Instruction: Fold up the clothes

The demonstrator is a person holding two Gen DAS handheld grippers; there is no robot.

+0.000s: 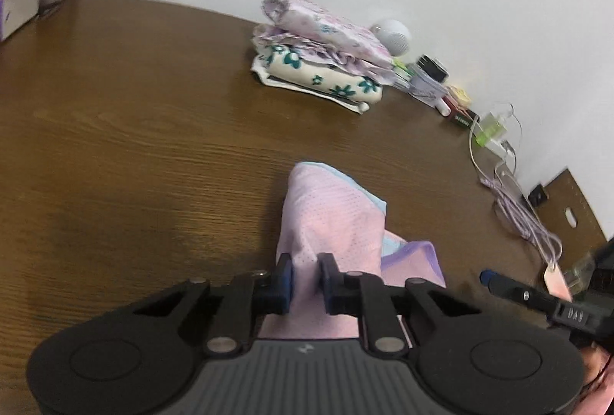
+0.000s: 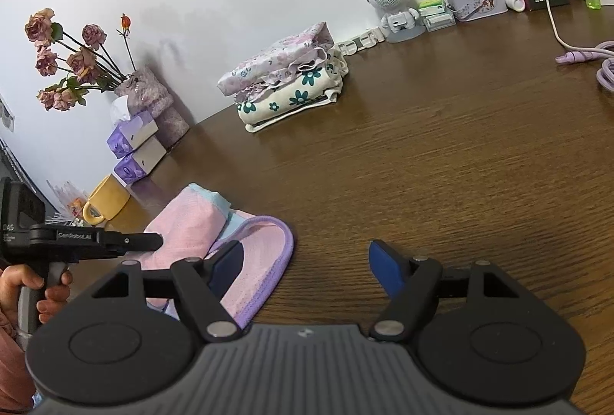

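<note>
Pink mesh garment [image 1: 334, 219] lies on the wooden table [image 1: 153, 131], pinched in my left gripper [image 1: 306, 280], whose pads clamp a raised fold of it. My right gripper [image 2: 306, 267] hovers with its fingers spread wide, nothing between them; its left finger [image 2: 226, 261] hangs over the garment's purple-trimmed edge.

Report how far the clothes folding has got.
Done: a stack of folded floral clothes sits near the wall on the table. In hand: the left gripper is shut on a fold of the pink mesh garment, lifting part of it off the table. The right gripper is open beside it, holding nothing. Left: finish folding this garment and presumably add it to the stack.
</note>
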